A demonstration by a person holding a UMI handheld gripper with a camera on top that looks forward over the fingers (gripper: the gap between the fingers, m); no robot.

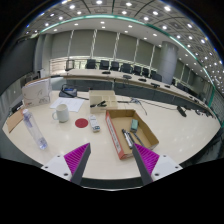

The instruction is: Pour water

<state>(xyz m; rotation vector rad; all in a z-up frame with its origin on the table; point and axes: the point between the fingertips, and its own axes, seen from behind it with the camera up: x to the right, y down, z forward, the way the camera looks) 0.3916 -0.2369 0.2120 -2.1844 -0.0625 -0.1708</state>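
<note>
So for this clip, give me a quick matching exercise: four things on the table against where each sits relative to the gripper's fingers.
Things:
1. bottle
2. mug
3. glass
4. open box

Places:
A. ahead, between the two fingers' lines
B. far out beyond the left finger
C. just ahead of the right finger
D. behind the bottle, left of the glass

Pairs: 1-B, 2-D, 3-A, 4-C. The gripper is open, holding nothing.

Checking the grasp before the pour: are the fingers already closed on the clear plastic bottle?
No: the clear plastic bottle stands on the white table away from the open fingers, which hold nothing.
</note>
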